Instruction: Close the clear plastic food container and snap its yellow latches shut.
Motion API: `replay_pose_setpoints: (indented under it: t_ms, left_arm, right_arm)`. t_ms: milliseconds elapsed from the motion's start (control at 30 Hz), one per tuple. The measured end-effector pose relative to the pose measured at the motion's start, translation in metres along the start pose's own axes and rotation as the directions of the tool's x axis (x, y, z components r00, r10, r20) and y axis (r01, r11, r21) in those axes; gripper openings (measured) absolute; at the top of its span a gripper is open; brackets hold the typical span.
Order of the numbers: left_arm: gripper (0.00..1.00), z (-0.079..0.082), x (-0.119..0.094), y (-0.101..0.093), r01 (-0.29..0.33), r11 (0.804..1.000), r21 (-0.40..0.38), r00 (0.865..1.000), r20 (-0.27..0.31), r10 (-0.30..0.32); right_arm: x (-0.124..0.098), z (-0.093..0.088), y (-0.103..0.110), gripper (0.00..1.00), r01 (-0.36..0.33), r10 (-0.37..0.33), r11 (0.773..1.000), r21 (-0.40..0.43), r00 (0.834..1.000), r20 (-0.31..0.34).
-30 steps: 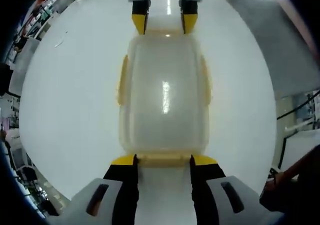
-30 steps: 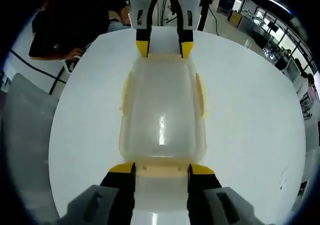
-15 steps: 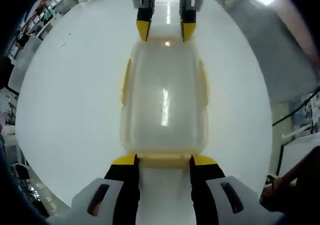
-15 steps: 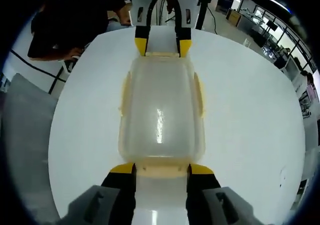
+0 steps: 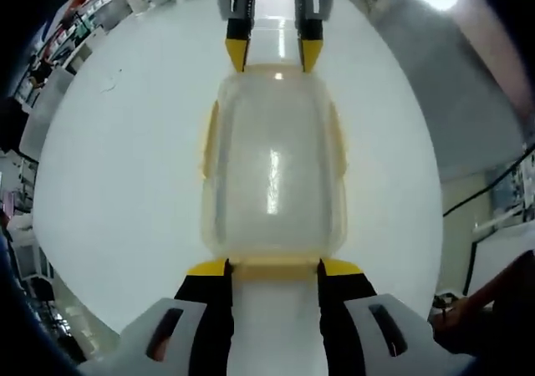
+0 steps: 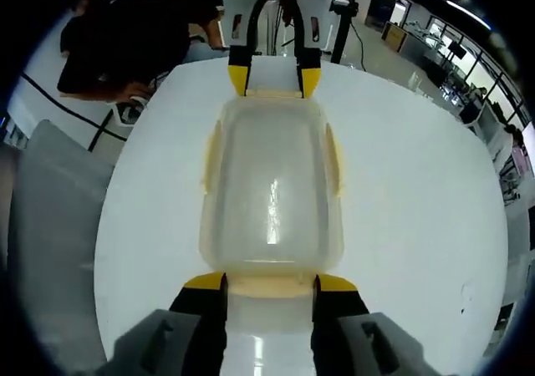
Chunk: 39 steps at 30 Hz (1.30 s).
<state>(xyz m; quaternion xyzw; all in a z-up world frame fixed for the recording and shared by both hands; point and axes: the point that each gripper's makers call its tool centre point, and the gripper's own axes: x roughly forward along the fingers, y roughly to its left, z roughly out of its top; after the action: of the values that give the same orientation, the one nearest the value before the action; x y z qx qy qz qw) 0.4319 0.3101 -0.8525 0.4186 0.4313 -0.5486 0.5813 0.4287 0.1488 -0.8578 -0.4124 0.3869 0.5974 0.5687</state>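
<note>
The clear plastic container lies on the round white table with its lid on top. Yellow side latches run along both long sides. My left gripper stands open at the near end, its yellow tips on either side of the yellow end latch. My right gripper is at the far end. In the right gripper view the container runs away from my right gripper, which is open around its end latch. The left gripper is at the opposite end.
A person in dark clothes sits beyond the table's far left edge in the right gripper view. A grey surface lies left of the table there. Grey floor and a hand show to the right in the left gripper view.
Both views have shifted slightly. Both grippers have stayed at the container's two ends with the same jaw gap, and the container has not visibly moved.
</note>
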Motion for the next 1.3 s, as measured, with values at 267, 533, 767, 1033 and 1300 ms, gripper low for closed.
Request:
replay_pose_setpoints:
  t_ms: [267,533,767,1033,1300]
  left_arm:
    - [0.37,0.014,-0.016,-0.004,-0.014,1.000,0.003,1.000,0.004,0.014]
    - [0.37,0.026,-0.026,-0.010,-0.014,1.000,0.016,1.000,0.001,0.014]
    - [0.37,0.032,-0.032,-0.016,-0.015,1.000,0.015,1.000,-0.005,0.015]
    - [0.37,0.041,-0.031,-0.019,-0.031,1.000,0.002,0.999,-0.019,0.031]
    - [0.37,0.059,-0.032,-0.019,-0.030,1.000,0.005,1.000,-0.001,0.030]
  right_arm:
    - [-0.019,-0.001,0.004,0.37,0.010,-0.010,1.000,-0.008,1.000,0.012]
    - [-0.029,-0.006,0.012,0.37,0.007,-0.007,1.000,-0.003,1.000,0.015]
    - [-0.037,-0.008,0.016,0.37,0.001,-0.001,1.000,-0.008,1.000,0.017]
    - [-0.045,-0.013,0.018,0.37,0.003,-0.002,1.000,-0.021,1.000,0.009]
    - [-0.054,-0.029,0.018,0.37,0.004,-0.004,1.000,-0.016,1.000,-0.005]
